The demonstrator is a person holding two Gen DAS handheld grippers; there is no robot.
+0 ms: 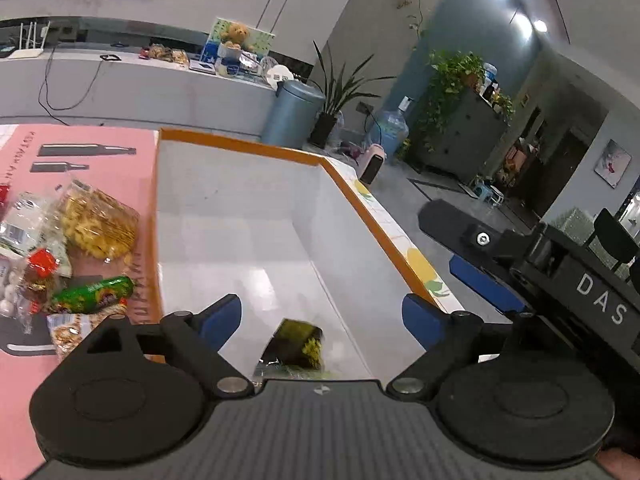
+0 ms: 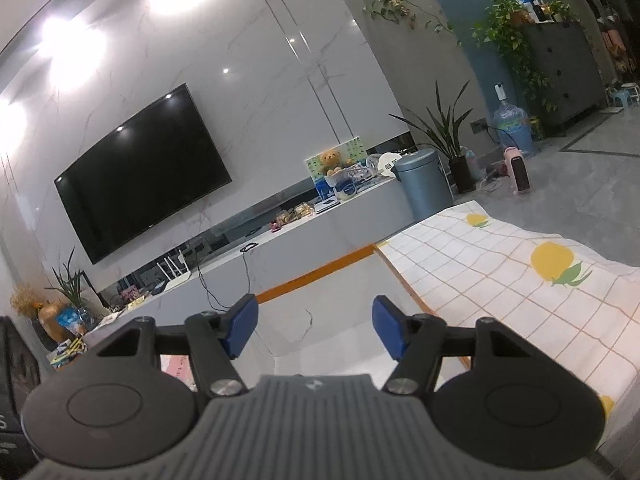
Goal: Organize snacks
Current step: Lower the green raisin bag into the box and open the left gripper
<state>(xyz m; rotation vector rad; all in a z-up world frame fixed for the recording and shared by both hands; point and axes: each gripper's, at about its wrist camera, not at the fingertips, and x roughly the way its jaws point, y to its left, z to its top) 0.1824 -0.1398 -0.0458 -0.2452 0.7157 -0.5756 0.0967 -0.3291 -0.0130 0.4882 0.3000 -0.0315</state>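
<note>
One dark green snack packet (image 1: 294, 346) lies blurred on the floor of the white orange-rimmed box (image 1: 240, 216), low centre, between the left gripper (image 1: 322, 316) jaws, spread wide and clear of it; more snacks (image 1: 92, 224) lie at left on the pink mat (image 1: 92, 148); the right gripper (image 2: 314, 330) jaws stand apart, empty.

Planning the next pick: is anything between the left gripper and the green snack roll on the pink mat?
Yes. The box's orange-edged side wall stands between the open left gripper, which is over the box, and the green roll lying outside on the mat.
</note>
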